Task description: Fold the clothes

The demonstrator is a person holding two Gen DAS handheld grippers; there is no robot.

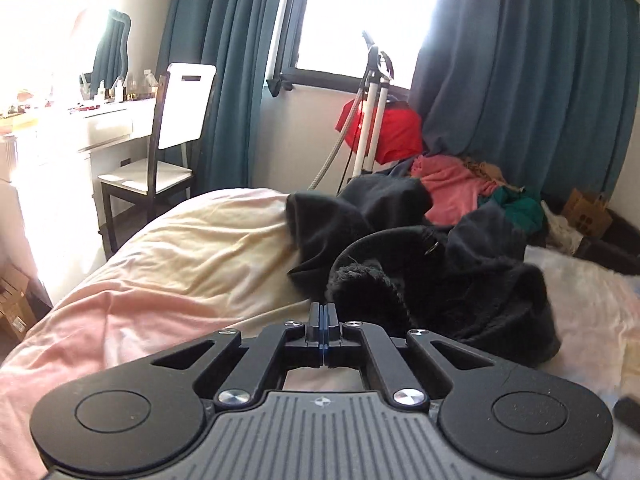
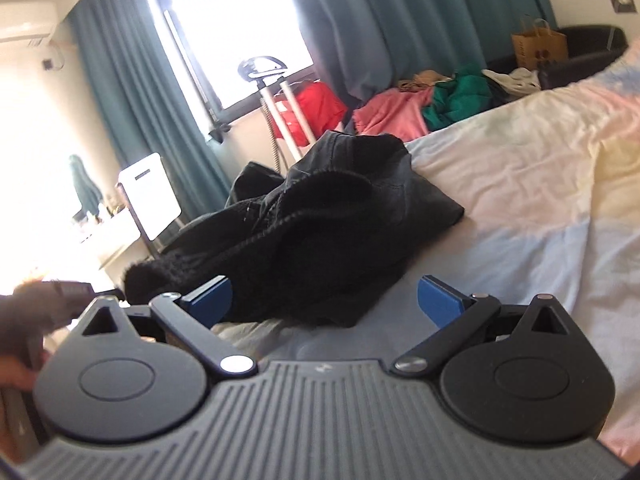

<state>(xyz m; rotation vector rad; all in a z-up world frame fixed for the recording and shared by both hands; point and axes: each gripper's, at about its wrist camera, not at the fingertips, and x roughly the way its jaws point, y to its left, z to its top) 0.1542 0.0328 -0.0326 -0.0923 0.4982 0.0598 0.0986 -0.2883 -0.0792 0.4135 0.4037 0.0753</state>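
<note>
Garment (image 2: 320,232), black, heaped ahead of wide-spread right gripper (image 2: 324,298); left gripper (image 1: 324,312) closed, empty.

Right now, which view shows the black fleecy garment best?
The right wrist view: the black fleecy garment lies whole on the bed sheet, edges visible. The left wrist view shows it too, partly hidden behind the shut left hand-held gripper.

Black linkage tool (image 1: 324,312), blue pads (image 2: 438,300), silver screws, perhaps ribbed grey housing
</note>
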